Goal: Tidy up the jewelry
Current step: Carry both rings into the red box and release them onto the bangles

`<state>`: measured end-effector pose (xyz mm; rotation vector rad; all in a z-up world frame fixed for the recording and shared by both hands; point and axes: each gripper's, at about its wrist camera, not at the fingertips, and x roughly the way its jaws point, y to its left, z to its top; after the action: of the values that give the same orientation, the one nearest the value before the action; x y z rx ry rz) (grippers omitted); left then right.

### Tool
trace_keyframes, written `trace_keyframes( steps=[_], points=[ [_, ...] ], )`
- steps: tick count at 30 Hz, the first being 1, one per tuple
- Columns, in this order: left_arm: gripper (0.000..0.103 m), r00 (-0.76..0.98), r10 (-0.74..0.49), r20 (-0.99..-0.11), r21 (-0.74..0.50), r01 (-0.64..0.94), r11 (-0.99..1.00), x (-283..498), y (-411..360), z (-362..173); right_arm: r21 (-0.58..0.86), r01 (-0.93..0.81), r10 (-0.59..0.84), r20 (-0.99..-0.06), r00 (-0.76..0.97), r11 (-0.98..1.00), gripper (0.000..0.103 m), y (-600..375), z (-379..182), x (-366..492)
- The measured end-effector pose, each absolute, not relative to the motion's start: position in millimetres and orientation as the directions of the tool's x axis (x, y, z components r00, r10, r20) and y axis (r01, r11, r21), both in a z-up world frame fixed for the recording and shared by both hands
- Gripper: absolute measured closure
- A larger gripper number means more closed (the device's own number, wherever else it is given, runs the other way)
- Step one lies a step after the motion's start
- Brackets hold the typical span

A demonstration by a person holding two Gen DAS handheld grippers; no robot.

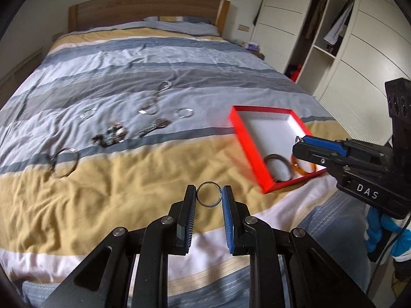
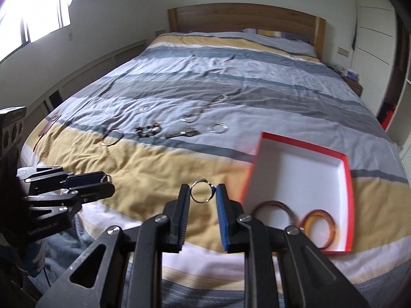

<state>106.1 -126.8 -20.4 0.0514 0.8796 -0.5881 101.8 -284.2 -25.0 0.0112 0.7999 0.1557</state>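
Right now your left tongs (image 1: 209, 197) are clamped on a silver ring (image 1: 209, 194), pinched upright between the black finger and the blue-padded one, above the yellow stripe of the bed (image 1: 115, 179). Your right tongs (image 2: 203, 192) grip a second silver ring (image 2: 202, 191) the same way, with a small setting showing at its top edge. In the left wrist view your right tongs appear at the right edge, over the near corner of the red box (image 1: 246, 138); in the right wrist view your left tongs show at the left edge with their ring peeking past the fingertips.

That box has a white inside, lies on the bedspread to your right, and looks blurred in both views. Two bangles lie in its near end side by side: a dark brown bangle (image 2: 272, 205) and an amber bangle (image 2: 321, 220).

Farther up the bed, on the grey and pale blue stripes, the remaining jewelry is spread out: a large silver hoop (image 1: 64, 161) at the left, a dark beaded cluster (image 1: 111, 136), a small dark chain piece (image 1: 154, 128), a silver chain (image 1: 156, 100) running away from you, and two small clear rings (image 1: 88, 114) (image 1: 184, 113). All of them lie well apart from the box.
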Motion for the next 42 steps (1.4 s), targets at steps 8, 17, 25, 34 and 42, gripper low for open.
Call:
trace_keyframes(
  steps=[8,17,25,34,42],
  points=[
    [0.083,0.407,-0.498,-0.766,-0.177,0.612,0.771,119.8,-225.3,-27.9,0.097,-0.006,0.077,-0.747,0.66,0.995,0.084,-373.0,-51.4,99.8],
    [0.083,0.289,-0.486,-0.825,-0.184,0.674,0.715,134.1,-308.8,-67.6,0.127,0.055,0.071,-0.809,0.583,0.99,0.084,-426.7,-93.3,108.7],
    [0.083,0.243,-0.432,-0.869,-0.163,0.683,0.712,142.3,-337.5,-98.7,0.128,0.039,0.088,-0.842,0.532,0.991,0.084,-434.4,-113.9,123.8],
    [0.082,0.218,-0.403,-0.889,-0.171,0.658,0.734,149.8,-338.2,-120.1,0.091,0.045,0.06,-0.887,0.458,0.995,0.083,-436.8,-131.3,132.3],
    [0.078,0.225,-0.394,-0.891,-0.164,0.65,0.742,152.7,-340.2,-121.8,0.124,0.091,0.071,-0.89,0.45,0.988,0.079,-448.7,-130.7,129.3]
  ],
)
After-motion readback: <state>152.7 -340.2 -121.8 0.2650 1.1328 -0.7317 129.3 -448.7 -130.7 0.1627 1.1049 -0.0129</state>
